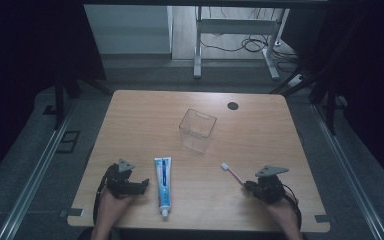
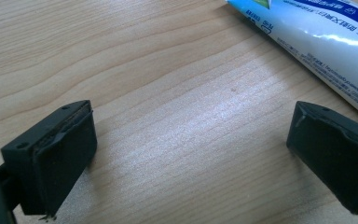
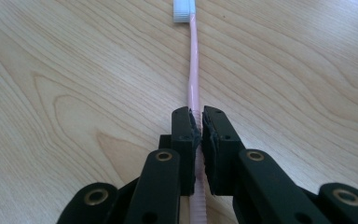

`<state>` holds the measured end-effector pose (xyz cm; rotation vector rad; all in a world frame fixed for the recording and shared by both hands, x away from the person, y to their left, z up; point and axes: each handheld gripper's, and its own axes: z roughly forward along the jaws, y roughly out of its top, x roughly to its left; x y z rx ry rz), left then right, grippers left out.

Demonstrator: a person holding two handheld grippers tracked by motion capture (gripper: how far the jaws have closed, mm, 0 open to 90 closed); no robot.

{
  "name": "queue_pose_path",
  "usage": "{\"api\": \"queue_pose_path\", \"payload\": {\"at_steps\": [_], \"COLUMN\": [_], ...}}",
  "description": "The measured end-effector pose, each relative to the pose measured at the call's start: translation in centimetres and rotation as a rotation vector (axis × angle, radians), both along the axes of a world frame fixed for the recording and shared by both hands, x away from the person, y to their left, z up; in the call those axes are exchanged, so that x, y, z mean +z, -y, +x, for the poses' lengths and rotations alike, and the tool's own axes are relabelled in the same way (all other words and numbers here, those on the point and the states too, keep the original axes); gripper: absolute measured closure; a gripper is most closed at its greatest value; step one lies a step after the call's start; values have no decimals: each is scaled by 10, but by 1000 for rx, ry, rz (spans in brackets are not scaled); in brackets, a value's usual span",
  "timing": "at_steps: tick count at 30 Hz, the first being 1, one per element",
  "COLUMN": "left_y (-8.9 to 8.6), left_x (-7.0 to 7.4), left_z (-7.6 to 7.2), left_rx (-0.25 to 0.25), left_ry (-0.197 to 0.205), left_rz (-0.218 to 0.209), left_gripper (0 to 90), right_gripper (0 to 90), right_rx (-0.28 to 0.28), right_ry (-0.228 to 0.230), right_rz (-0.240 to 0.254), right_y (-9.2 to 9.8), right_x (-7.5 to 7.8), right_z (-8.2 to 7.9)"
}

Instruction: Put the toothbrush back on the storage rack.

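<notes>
A pink toothbrush [image 1: 232,172] with a white head [image 3: 184,10] lies on the wooden table at the front right. My right gripper [image 1: 250,186] [image 3: 197,122] is shut on the toothbrush's handle, which runs straight ahead between the pads. A white and blue toothpaste tube [image 1: 163,185] [image 2: 326,37] lies flat on the table at front centre, cap toward the near edge. My left gripper [image 1: 142,184] [image 2: 191,154] sits low just left of the tube, open with bare wood between its jaws. A clear plastic box [image 1: 197,130] stands empty in the middle of the table.
The wooden table [image 1: 145,115] has a dark round hole [image 1: 233,106] near its far edge. Beyond it stand a desk frame's legs [image 1: 197,50] and cables on the floor. Rails run along both sides of the table.
</notes>
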<state>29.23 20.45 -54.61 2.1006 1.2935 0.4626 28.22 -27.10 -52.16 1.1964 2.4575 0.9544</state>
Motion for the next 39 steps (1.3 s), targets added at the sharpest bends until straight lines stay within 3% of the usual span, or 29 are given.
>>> {"api": "queue_pose_path", "payload": {"at_steps": [7,12,13,15,16,24,25,32,39], "left_y": [0,0,0,0,0,0,0,0,0], "left_x": [0,0,0,0,0,0,0,0,0], "left_z": [0,0,0,0,0,0,0,0,0], "left_rx": [0,0,0,1,1,2,2,3,3], "left_ry": [0,0,0,0,0,-1,-1,-2,-3], "left_rz": [0,0,0,-1,-1,-1,-2,-2,-2], "left_gripper": [16,16,16,16,16,16,16,16,16], "right_gripper": [825,808,793,791,784,756,749,739,747], "right_rx": [11,37,50,53,68,107,126,166,174], "right_ry": [-52,-117,-149,-158,-191,-260,-283,-358,-410], "right_rz": [-33,-103,-137,-148,-182,-273,-308,-385,-428], "right_y": [0,-4,-7,-8,-11,-24,-28,-41,-51], "right_x": [5,10,12,12,14,21,23,23,23], "right_z": [5,14,18,20,24,39,45,58,68]}}
